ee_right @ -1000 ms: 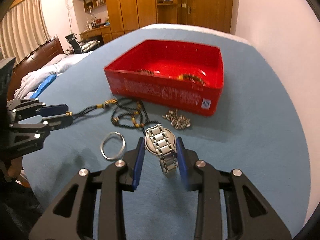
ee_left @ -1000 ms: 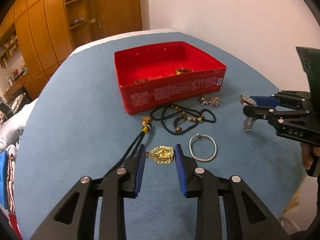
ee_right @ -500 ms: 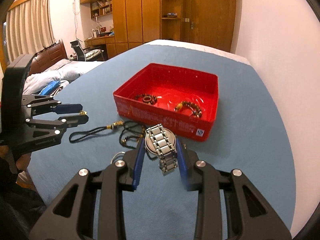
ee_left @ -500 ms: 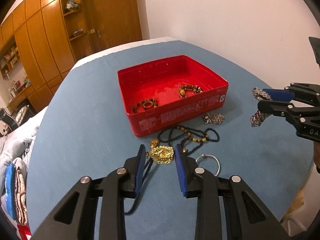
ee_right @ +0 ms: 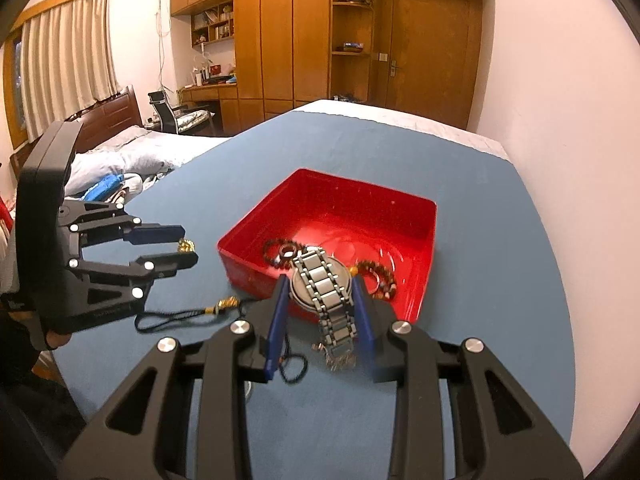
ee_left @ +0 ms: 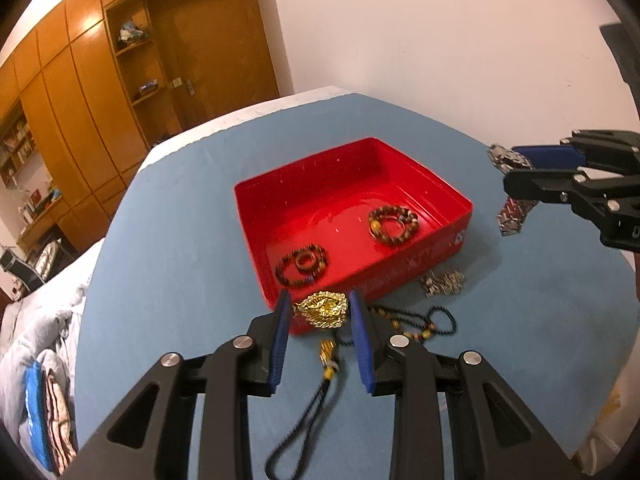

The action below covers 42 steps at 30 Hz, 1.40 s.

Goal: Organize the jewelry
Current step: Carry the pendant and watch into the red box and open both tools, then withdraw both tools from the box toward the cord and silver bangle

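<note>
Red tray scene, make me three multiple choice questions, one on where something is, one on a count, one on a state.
1. Where is the silver chain?
A. On the blue table beside the red tray
B. Inside the red tray
C. In the left hand-held gripper

2. How many bead bracelets lie in the red tray?
A. None
B. Two
C. Four

3. What is the right hand-held gripper doing?
A. Open and empty
B. Shut on a gold pendant
C. Shut on the silver watch

Answers:
1 A, the chain rests on the cloth at the tray's outer wall.
2 B, one bracelet lies near the front wall, another to its right.
3 C, the silver watch sits clamped between the blue pads.
</note>
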Motion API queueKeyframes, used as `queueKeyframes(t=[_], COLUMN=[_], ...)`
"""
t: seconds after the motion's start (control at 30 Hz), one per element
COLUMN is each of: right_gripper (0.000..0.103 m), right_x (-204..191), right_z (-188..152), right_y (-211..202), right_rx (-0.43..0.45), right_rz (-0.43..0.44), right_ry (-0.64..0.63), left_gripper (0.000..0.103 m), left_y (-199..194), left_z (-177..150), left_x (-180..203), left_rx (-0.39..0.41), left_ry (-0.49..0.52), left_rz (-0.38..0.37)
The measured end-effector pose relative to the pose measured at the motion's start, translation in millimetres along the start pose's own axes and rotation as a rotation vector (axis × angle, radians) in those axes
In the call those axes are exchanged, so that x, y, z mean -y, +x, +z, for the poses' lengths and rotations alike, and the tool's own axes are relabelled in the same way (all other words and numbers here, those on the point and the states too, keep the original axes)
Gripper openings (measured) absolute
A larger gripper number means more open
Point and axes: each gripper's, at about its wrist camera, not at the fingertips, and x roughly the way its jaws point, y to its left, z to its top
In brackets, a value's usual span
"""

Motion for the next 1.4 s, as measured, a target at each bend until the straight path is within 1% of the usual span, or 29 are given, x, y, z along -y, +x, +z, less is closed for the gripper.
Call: queueKeyframes(t=[0.1,0.17,0.27,0.33,0.43,0.53,0.73,0.87,0.97,1.03,1.1,1.13,1.17,1.27,1.3,1.33,1.37,1.4], right_gripper=[0.03,0.03,0.03,0.03,0.03,0.03,0.03,0.03,0.032,0.041,0.042,0.043,0.043,0.044,0.045,0.046,0.046,0.048], right_x=[11,19,31,38,50,55,62,63,62,62,61,61,61,59,57,55,53,50], right_z=[14,22,34,37,38,31,18,14,12,13,14,14,15,15,14,13,10,7], right_y=[14,25,47,61,91,116,160,176,182,182,178,176,173,157,146,136,126,113], right_rx=[-0.009,-0.02,-0.038,-0.049,-0.09,-0.13,-0.215,-0.262,-0.276,-0.277,-0.271,-0.267,-0.261,-0.232,-0.215,-0.2,-0.185,-0.168], right_rz=[0.016,0.029,0.022,0.018,0.017,0.016,0.007,-0.002,-0.016,-0.02,-0.025,-0.026,-0.026,-0.022,-0.02,-0.018,-0.015,-0.012], right_ry=[0.018,0.033,0.05,0.066,0.093,0.109,0.119,0.106,0.096,0.096,0.093,0.094,0.094,0.101,0.104,0.104,0.103,0.103], left_gripper=[0.03,0.029,0.03,0.029,0.03,0.029,0.03,0.03,0.03,0.033,0.041,0.047,0.049,0.049,0.049,0.052,0.056,0.058], left_y=[11,19,34,45,70,100,153,167,169,169,169,167,163,149,141,134,123,114], left_z=[14,25,39,47,55,57,50,45,45,45,46,46,46,47,46,45,42,39], left_x=[-5,-10,-18,-22,-28,-30,-35,-38,-37,-36,-37,-36,-37,-37,-38,-39,-40,-40], left_rx=[-0.005,0.0,-0.002,-0.009,-0.031,-0.073,-0.156,-0.179,-0.175,-0.176,-0.175,-0.171,-0.165,-0.147,-0.138,-0.129,-0.117,-0.106], left_ry=[0.003,0.008,0.001,-0.003,-0.009,-0.019,-0.037,-0.039,-0.031,-0.026,-0.023,-0.022,-0.021,-0.025,-0.027,-0.03,-0.031,-0.031], left_rz=[-0.013,-0.006,-0.011,-0.009,-0.014,-0.024,-0.038,-0.037,-0.037,-0.036,-0.033,-0.029,-0.025,-0.024,-0.025,-0.025,-0.023,-0.016])
